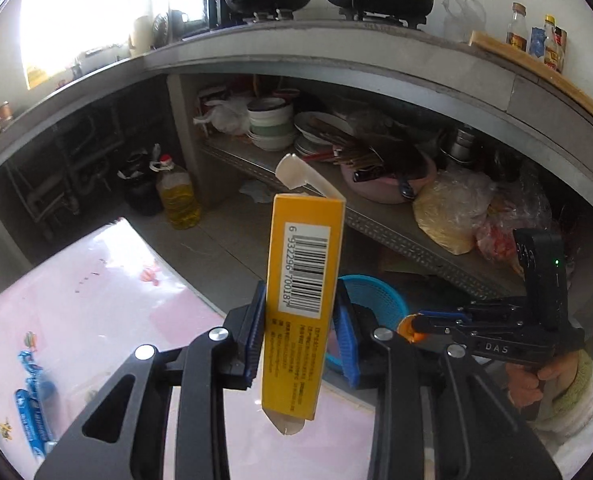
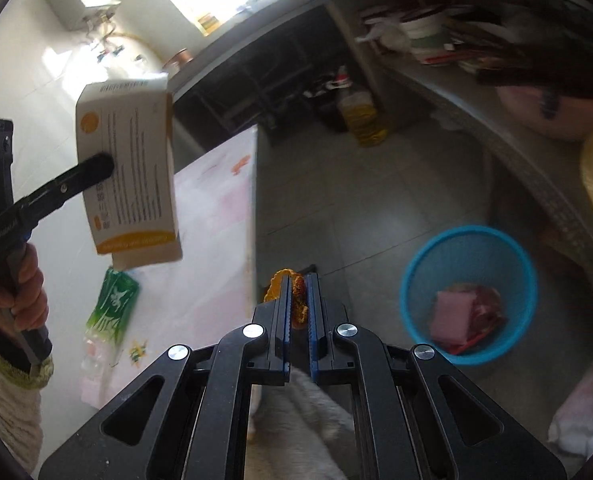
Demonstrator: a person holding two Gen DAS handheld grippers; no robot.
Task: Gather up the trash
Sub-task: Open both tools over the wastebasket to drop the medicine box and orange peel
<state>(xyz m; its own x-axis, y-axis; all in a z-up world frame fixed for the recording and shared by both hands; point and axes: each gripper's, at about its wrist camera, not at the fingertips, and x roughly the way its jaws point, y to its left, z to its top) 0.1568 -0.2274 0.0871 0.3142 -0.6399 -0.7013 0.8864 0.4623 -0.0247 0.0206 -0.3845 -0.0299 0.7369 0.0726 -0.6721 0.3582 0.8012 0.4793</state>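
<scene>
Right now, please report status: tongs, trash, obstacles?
Left tongs shut on yellow box. Right tongs shut on orange scrap. Blue bin on floor, nothing in the way.

1. In the left wrist view, the carton stands upright at centre frame between the left gripper pads.
2. The basket sits on the floor at lower right of the right wrist view, scraps inside.
3. The table lies left of it.
4. The oil bottle stands on the floor under the counter, upper left of the carton.

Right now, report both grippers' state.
Left gripper: closed on the yellow carton.
Right gripper: closed on orange peel.
</scene>
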